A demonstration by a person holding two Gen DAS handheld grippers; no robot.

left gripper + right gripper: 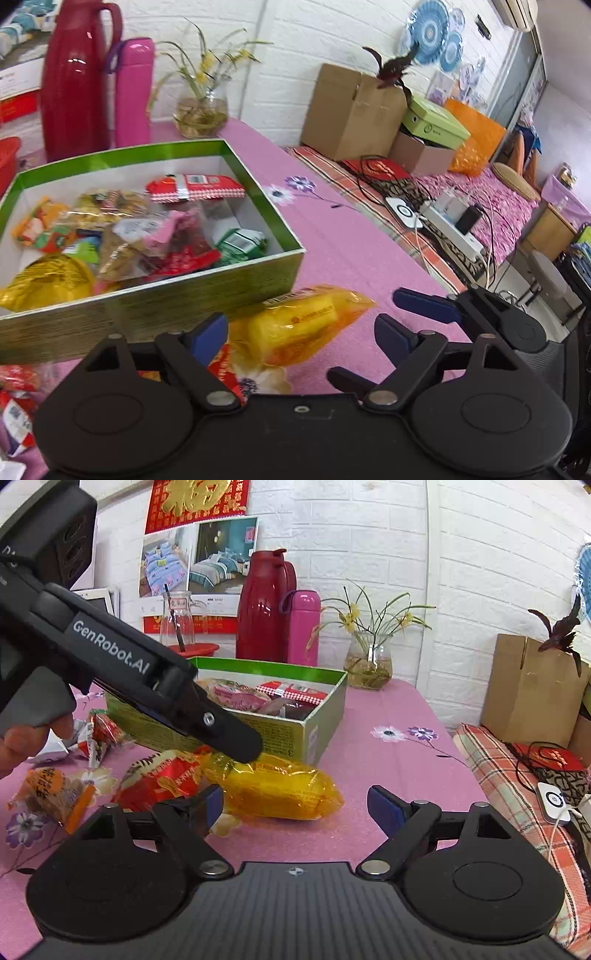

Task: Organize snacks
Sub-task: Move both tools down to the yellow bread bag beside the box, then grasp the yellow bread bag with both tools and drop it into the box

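Now yellow snack packet (301, 326) between left gripper (301, 334) fingers (210, 334), untouched

Snack packet (295, 328) on the table (332, 236) just before the box (155, 302), flasks (77, 81) behind.

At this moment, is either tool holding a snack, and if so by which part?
Nothing is held. The left tool stands open over the yellow snack packet, pads not pressing it. The right tool is open too, empty.
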